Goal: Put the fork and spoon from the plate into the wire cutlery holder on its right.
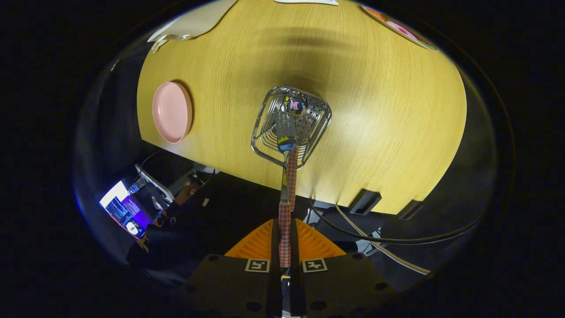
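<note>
Broad wooden table [375, 132], pale yellow-brown grain, seen from above; its near edge runs across beyond the fingers.

Dark floor area below the table edge. A lit screen [123, 210] sits there on the far left, with a person's hand [187, 192] close by it. Black cables [397, 238] loop under the table edge to the right of the fingers.

Round pink plate [171, 112] lies flat on the table, well apart to the left of the holder. Nothing rests on it.

Square wire cutlery holder [291, 126], shiny metal with rounded corners and a perforated side, stands on the table straight ahead of the fingers. Looking down into its mouth. A small dark round sticker [295, 105] shows inside near the far wall.

Metal fork [284, 176] with a red-and-white checked handle and a blue band below the tines. Handle end is clamped between the two fingers; the shaft points away from them, tines over or inside the holder's opening. A second checked handle [292, 176] lies right alongside it, reaching into the holder; its head is hidden, so cannot tell which utensil.

Gripper [284, 245] closed tight on the fork handle, both ribbed pads pressing its sides, above the table's near edge.
</note>
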Available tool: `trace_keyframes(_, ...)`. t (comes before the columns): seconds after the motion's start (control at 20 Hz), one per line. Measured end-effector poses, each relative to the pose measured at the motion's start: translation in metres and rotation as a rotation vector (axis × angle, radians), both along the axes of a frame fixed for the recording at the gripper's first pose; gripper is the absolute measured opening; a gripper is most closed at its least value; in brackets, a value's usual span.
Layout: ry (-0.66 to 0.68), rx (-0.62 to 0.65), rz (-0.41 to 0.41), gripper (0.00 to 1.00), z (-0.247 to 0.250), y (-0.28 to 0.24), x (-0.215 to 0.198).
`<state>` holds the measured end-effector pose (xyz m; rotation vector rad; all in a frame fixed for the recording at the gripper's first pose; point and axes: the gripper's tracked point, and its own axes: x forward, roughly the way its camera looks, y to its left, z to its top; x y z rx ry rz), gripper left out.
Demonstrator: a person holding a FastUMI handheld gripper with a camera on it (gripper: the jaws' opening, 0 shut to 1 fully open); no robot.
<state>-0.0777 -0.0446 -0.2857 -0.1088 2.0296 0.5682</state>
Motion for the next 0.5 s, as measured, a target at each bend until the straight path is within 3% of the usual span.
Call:
trace_keyframes(0.3,0.102,-0.078,0.061,0.13,-0.007,0.005,0.007)
trace_keyframes(0.5,0.118,-0.1,0.052,0.13,-0.016,0.016,0.016)
